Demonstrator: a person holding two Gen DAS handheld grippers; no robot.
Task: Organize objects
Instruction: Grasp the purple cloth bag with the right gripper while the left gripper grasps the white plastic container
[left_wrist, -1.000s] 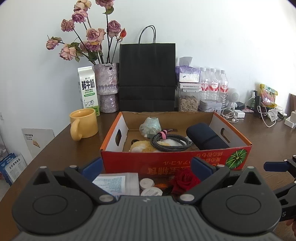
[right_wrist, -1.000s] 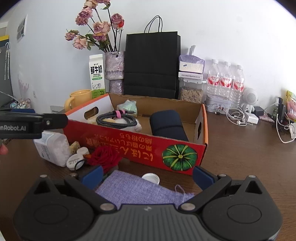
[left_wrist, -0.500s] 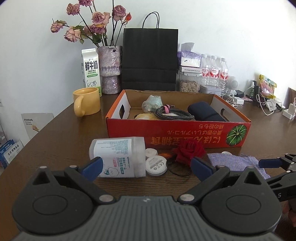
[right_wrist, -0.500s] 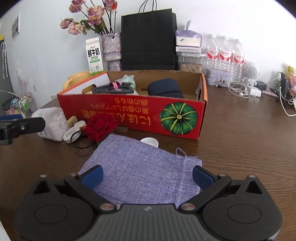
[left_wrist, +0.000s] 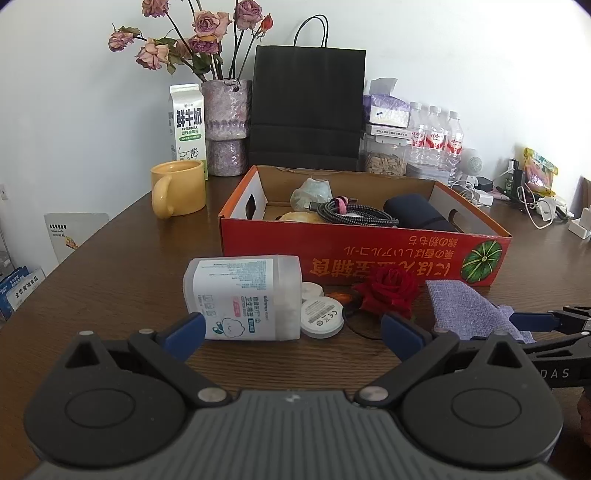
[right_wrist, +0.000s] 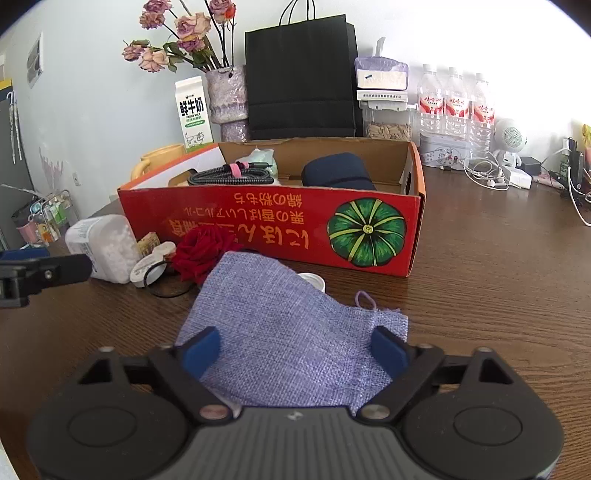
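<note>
A red cardboard box (left_wrist: 369, 254) (right_wrist: 258, 225) on the brown table holds a coiled cable (left_wrist: 354, 214), a dark navy case (left_wrist: 417, 214) and a pale wrapped item. In front of it lie a clear cotton-swab jar (left_wrist: 243, 299) on its side, white round lids (left_wrist: 321, 317), a red rose (left_wrist: 391, 291) and a purple cloth pouch (right_wrist: 291, 332). My left gripper (left_wrist: 291, 334) is open, just short of the jar. My right gripper (right_wrist: 295, 350) is open with its blue pads either side of the pouch's near end.
Behind the box stand a yellow mug (left_wrist: 179, 188), a milk carton (left_wrist: 187, 125), a vase of dried roses (left_wrist: 225, 125), a black paper bag (left_wrist: 306, 107), water bottles (left_wrist: 436, 140) and cables at the far right. A thin black ring (right_wrist: 166, 284) lies by the rose.
Both grippers have pulled back from the box and lowered. The jar, lids, rose and pouch now lie in full view ahead of them. Both stay open.
</note>
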